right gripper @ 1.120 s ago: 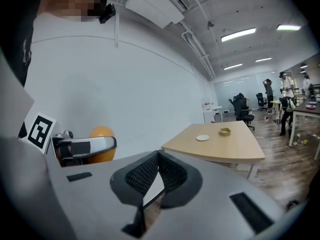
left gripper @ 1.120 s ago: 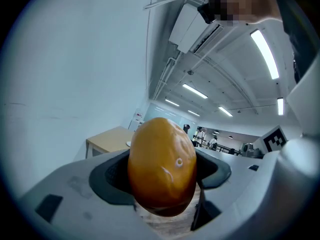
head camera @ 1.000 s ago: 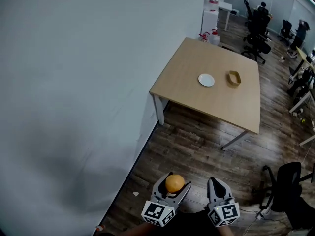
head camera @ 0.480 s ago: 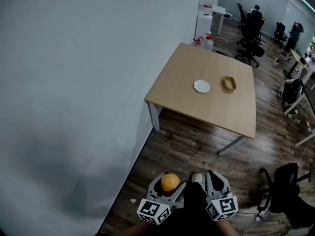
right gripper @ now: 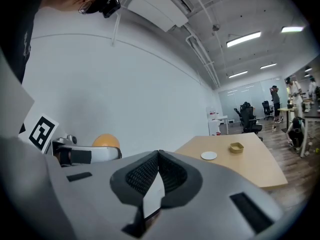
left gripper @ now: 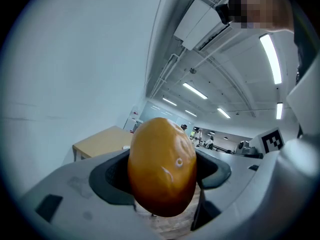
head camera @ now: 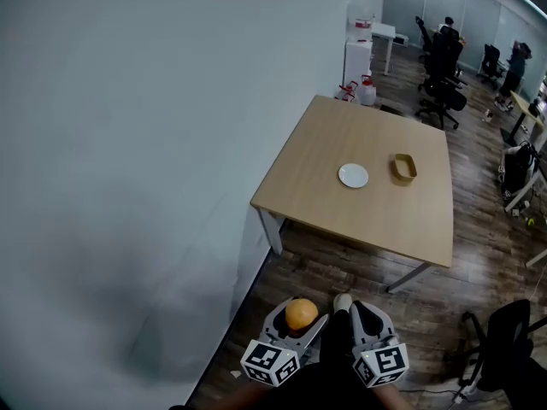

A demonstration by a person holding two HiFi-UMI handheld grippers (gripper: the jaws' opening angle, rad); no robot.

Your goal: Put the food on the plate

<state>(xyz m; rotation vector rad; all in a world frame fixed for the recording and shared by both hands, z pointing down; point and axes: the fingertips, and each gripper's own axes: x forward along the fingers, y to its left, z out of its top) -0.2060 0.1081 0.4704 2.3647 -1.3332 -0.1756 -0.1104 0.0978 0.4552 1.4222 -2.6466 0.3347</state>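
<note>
An orange round food item [head camera: 301, 313] [left gripper: 162, 166] is clamped between the jaws of my left gripper [head camera: 297, 319] [left gripper: 162, 171], low in the head view. It shows in the right gripper view as the orange food [right gripper: 105, 141] at left. My right gripper [head camera: 360, 316] [right gripper: 159, 176] is beside it, jaws pressed together with nothing between them. A small white plate [head camera: 353, 175] [right gripper: 208, 155] lies on the wooden table [head camera: 325, 161] [right gripper: 250, 166] far ahead. A tan bowl [head camera: 403, 167] [right gripper: 236, 147] sits to the plate's right.
A white wall [head camera: 154, 143] runs along the left. Dark plank floor [head camera: 325, 263] separates me from the table. Office chairs [head camera: 444, 54] and people stand at the far back. A black chair [head camera: 508, 340] is at lower right. A white cabinet [head camera: 359, 58] stands behind the table.
The view has shifted slightly; the table sits a bit lower and nearer in the head view. Both grippers keep their places and the left one still holds the orange food.
</note>
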